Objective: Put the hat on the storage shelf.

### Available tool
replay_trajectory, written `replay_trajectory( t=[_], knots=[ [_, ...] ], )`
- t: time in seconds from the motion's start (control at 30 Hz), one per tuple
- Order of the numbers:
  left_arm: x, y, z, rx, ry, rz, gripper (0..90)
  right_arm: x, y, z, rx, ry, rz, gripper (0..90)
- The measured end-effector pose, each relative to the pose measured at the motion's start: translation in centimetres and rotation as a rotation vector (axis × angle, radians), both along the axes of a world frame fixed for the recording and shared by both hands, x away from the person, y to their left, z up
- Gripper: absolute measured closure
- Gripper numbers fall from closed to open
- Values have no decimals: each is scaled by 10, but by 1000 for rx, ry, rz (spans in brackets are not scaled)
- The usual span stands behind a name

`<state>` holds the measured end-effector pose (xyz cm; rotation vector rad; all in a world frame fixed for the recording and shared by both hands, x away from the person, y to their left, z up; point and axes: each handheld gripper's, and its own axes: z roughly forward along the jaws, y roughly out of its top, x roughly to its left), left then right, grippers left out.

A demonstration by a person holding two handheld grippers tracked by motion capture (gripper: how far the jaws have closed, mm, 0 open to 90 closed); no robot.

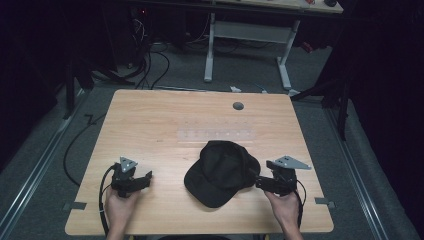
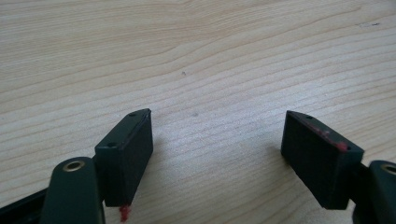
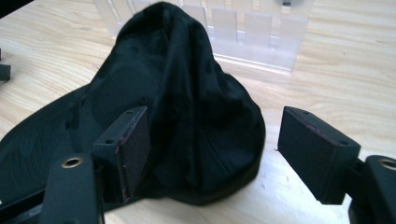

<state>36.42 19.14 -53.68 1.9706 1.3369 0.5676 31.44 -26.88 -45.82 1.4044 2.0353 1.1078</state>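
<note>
On the near half of the pale wood-grain tabletop (image 1: 150,125), a soft black fabric cap (image 1: 222,170) lies crumpled. At its three o'clock the right gripper (image 3: 212,140) spreads its blocky fingers (image 3: 317,151) wide just at the crown, gripping nothing. At nine o'clock, well apart, the left gripper (image 2: 217,149) gapes over bare wood. Beyond, a clear ribbed plastic tray (image 1: 217,135).

The high view is dim and grainy: light falls from overhead onto the desk (image 1: 150,120), while the floor and the room around it sink into near black. A pale glare patch lies mid-desk. The black cap (image 1: 220,172) reads as a flat dark mass with little detail. Both gripper views are brighter and evenly lit, with sharp wood grain, soft short shadows under the jaws, and slightly blurred near corners.
</note>
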Motion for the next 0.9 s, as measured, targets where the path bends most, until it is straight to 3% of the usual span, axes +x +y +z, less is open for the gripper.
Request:
replay_trajectory(
  t=[0.9],
  knots=[
    [0,0,0,2,0,-1,253,52,35,7,-37,35,9,362]
  ],
)
